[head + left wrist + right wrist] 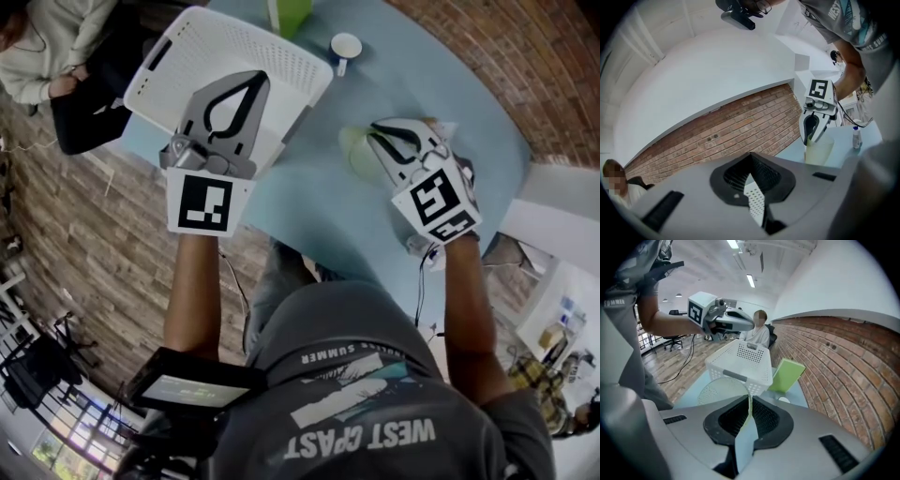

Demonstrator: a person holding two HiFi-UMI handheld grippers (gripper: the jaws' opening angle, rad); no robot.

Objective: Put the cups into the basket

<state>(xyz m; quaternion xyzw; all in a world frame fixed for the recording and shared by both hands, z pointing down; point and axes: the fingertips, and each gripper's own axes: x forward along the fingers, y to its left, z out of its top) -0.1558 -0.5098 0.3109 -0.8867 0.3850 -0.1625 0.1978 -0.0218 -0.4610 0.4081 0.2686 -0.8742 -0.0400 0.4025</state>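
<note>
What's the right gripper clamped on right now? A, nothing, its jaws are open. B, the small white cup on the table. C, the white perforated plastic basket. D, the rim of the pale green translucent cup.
D: in the right gripper view, the right gripper pinches the pale green translucent cup by its thin wall, while the left gripper holds the white perforated plastic basket.

Overhead and claw-level — basket (234, 56) shared

The person's shirt (375, 412) reads "WEST COAST" and "SUMMER".
</note>
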